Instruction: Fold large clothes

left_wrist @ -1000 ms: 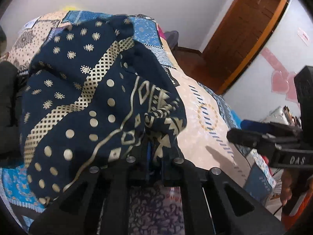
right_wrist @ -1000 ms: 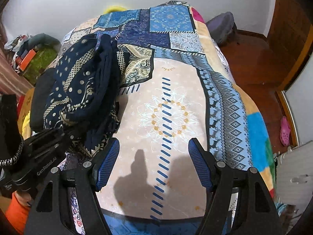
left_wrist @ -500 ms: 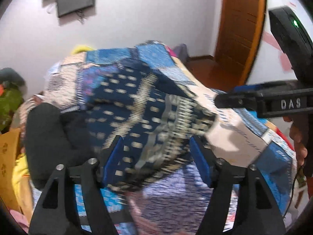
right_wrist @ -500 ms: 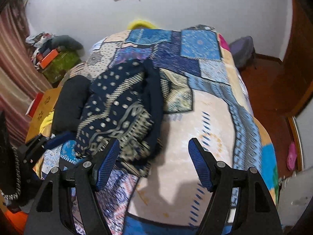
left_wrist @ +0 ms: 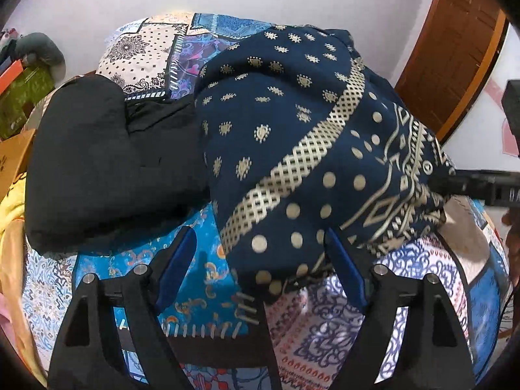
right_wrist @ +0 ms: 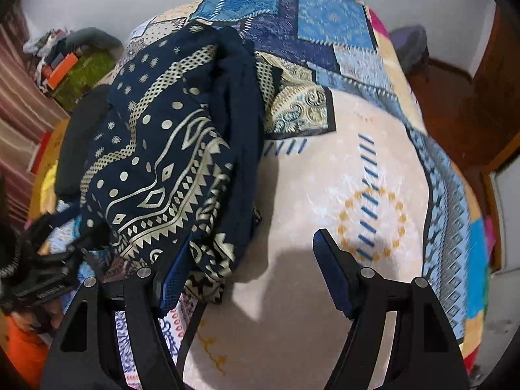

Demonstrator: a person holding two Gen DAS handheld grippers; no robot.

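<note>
A navy garment with cream dots and geometric bands [left_wrist: 292,149] lies folded in a heap on the patchwork bedspread [left_wrist: 201,279]; it also shows in the right wrist view [right_wrist: 169,162]. My left gripper [left_wrist: 260,269] is open at the garment's near edge, with the cloth lying over the gap between its fingers. My right gripper [right_wrist: 247,273] is open, its left finger [right_wrist: 172,279] tucked under the garment's lower hem and its right finger over bare bedspread [right_wrist: 357,162]. Neither gripper holds anything.
A folded black garment [left_wrist: 107,156] lies to the left of the navy one, touching it. Boxes and clutter [right_wrist: 71,65] stand beside the bed at the left. A wooden door [left_wrist: 455,48] and red floor [right_wrist: 455,104] are to the right.
My left gripper let go of the navy garment, opened and drew back. The garment now rests on the bed. My right gripper moved closer to the garment's hem.
</note>
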